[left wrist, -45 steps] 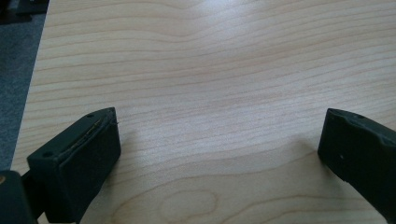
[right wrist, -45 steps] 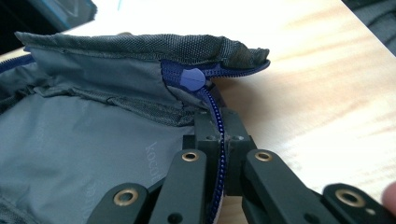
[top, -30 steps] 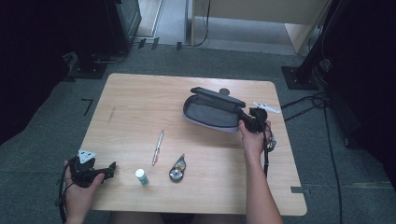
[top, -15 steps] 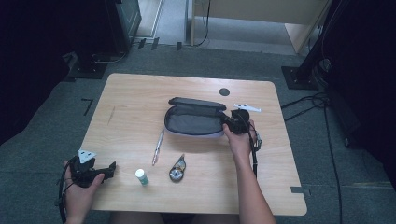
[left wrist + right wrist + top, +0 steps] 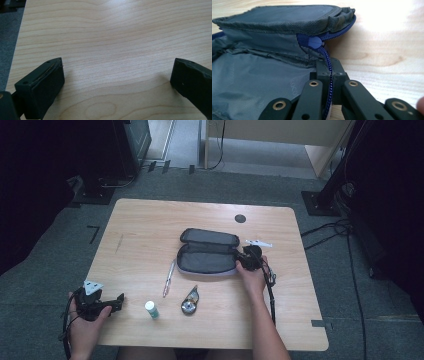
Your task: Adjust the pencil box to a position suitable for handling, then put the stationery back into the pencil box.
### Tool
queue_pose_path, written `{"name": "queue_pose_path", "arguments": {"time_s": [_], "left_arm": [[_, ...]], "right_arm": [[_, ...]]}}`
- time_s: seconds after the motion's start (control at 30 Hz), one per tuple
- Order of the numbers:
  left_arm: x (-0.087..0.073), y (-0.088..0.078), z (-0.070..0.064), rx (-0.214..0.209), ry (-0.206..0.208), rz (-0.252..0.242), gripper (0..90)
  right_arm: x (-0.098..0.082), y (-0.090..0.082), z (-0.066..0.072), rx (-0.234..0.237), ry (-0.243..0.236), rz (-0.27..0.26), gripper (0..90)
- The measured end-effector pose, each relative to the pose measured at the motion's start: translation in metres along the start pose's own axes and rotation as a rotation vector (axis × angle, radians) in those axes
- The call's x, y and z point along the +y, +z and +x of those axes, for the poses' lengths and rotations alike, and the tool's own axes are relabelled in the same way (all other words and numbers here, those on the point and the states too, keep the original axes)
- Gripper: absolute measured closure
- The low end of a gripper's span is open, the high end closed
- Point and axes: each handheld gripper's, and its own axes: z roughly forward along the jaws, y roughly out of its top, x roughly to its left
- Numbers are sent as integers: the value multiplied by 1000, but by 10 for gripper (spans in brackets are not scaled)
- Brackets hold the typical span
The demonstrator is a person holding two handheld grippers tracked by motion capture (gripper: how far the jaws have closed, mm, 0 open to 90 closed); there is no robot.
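A dark grey pencil case [image 5: 207,252] lies open near the middle of the wooden table [image 5: 150,225], lid flipped toward the far side. My right gripper [image 5: 246,258] is shut on the case's right edge. In the right gripper view its jaws pinch the blue zipper rim [image 5: 327,75] beside the grey lining of the pencil case [image 5: 257,77]. My left gripper [image 5: 111,303] rests at the front left corner, held in a hand. In the left gripper view the left gripper [image 5: 117,75] stands open over bare wood with nothing between its jaws.
A pen [image 5: 169,278], a small white-and-green bottle [image 5: 151,309] and a correction tape dispenser [image 5: 189,301] lie in front of the case. A small white item [image 5: 260,243] lies right of the case. A black round cap [image 5: 240,218] sits near the far edge.
The right gripper has carried the pencil case left and toward the front of the table, keeping hold of its edge. The left gripper has stayed in place.
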Motion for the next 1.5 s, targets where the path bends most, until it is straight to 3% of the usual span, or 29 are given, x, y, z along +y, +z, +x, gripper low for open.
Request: {"name": "queue_pose_path", "arguments": {"time_s": [0.07, 0.13, 0.17, 0.2, 0.4, 0.5, 0.77, 0.87, 0.93, 1.23, 1.33, 1.5], "left_arm": [[0, 0, 0, 0, 0, 0, 0], [0, 0, 0, 0, 0, 0, 0], [0, 0, 0, 0, 0, 0, 0], [0, 0, 0, 0, 0, 0, 0], [0, 0, 0, 0, 0, 0, 0], [0, 0, 0, 0, 0, 0, 0], [0, 0, 0, 0, 0, 0, 0], [0, 0, 0, 0, 0, 0, 0], [0, 0, 0, 0, -1, -1, 0], [0, 0, 0, 0, -1, 0, 0], [0, 0, 0, 0, 1, 0, 0], [0, 0, 0, 0, 0, -1, 0]], "right_arm": [[-3, 3, -3, -5, 10, -3, 859], [-5, 3, -5, 26, 50, -33, 682], [-4, 3, -7, 51, 62, -36, 567], [-3, 3, -8, 59, 64, -20, 512], [1, -11, -6, 43, 19, -16, 352], [-1, -21, -1, 68, -5, -11, 335], [-15, -51, 21, 52, -61, -61, 316], [-21, -57, 27, 68, -79, -54, 306], [-32, -63, 39, 75, -99, -38, 282], [-62, -70, 62, 101, -80, -35, 241], [-71, -70, 69, 130, -75, -14, 232], [-83, -74, 83, 132, -82, -7, 191]]}}
